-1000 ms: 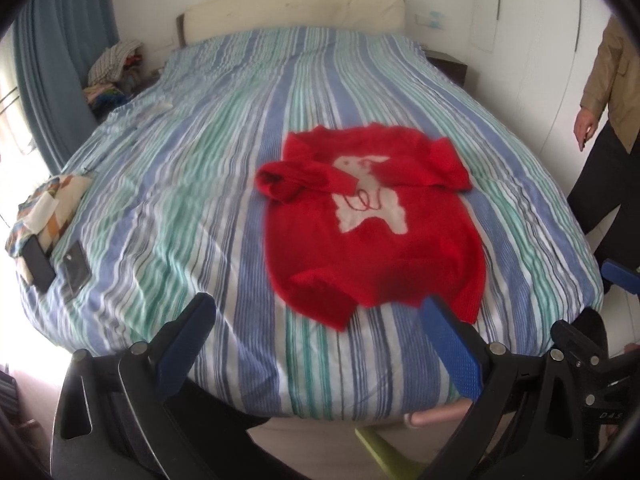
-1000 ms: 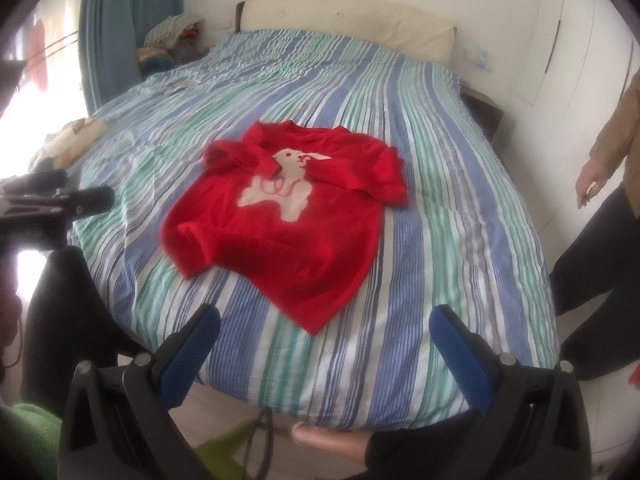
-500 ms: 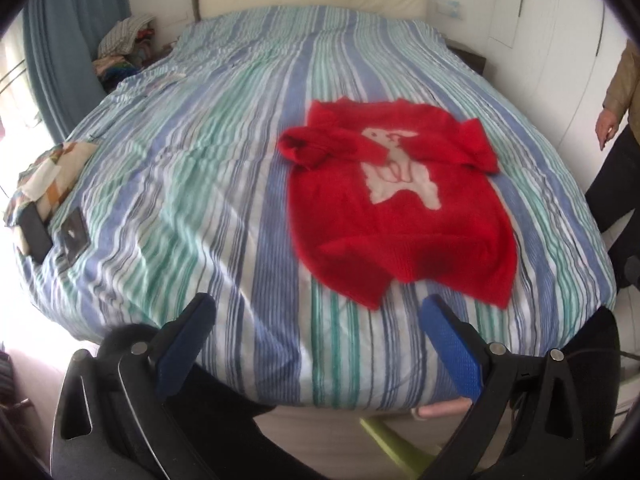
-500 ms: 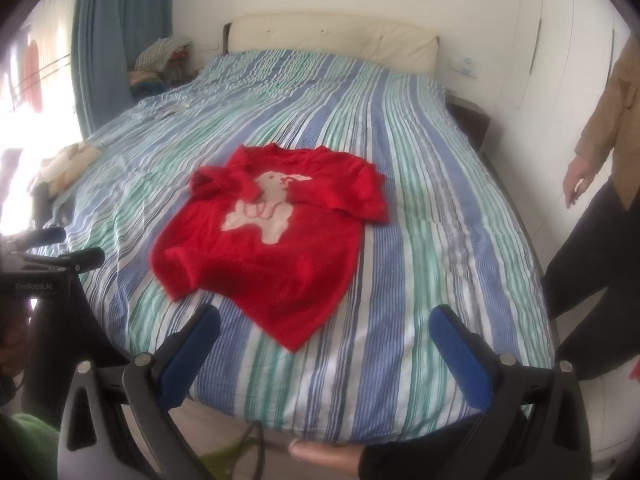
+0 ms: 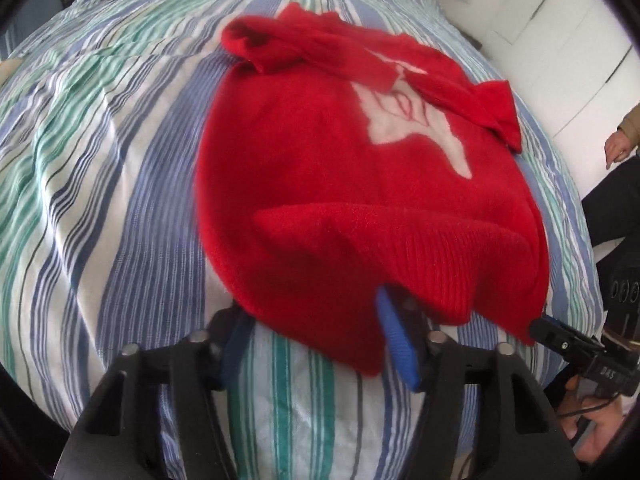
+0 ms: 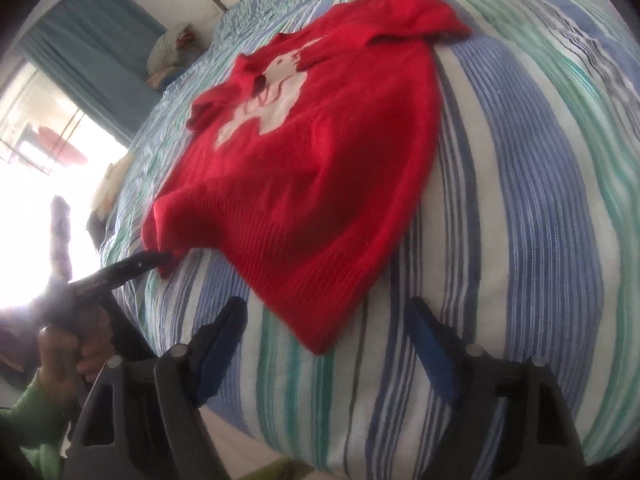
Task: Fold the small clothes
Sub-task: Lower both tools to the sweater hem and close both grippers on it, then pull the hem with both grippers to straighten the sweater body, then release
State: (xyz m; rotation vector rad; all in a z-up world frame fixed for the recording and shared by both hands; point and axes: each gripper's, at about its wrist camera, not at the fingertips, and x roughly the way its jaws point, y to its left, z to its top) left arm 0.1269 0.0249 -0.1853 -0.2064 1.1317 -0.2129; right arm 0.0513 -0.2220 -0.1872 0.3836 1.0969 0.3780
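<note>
A red knitted sweater point(image 5: 340, 168) with a white animal motif lies on the striped bed, sleeves folded over the chest. My left gripper point(image 5: 316, 340) is at the sweater's left hem corner, with its blue fingers around the fabric; the hem is raised there. The right wrist view shows it point(image 6: 160, 258) closed on that corner. My right gripper point(image 6: 328, 336) is open, its blue fingers either side of the sweater's point(image 6: 320, 152) right hem corner, not gripping it. It shows at the edge of the left wrist view point(image 5: 560, 334).
The bed point(image 5: 100, 160) has a blue, green and white striped cover. A person point(image 5: 620, 148) stands at the right of the bed by white wardrobes. A blue curtain point(image 6: 92, 40), a bright window and a pile of clothes point(image 6: 172, 52) are at the far left.
Both grippers have moved down and forward from above the bed's foot to the sweater's hem. The left has narrowed onto the left hem corner; the right has narrowed around the right corner.
</note>
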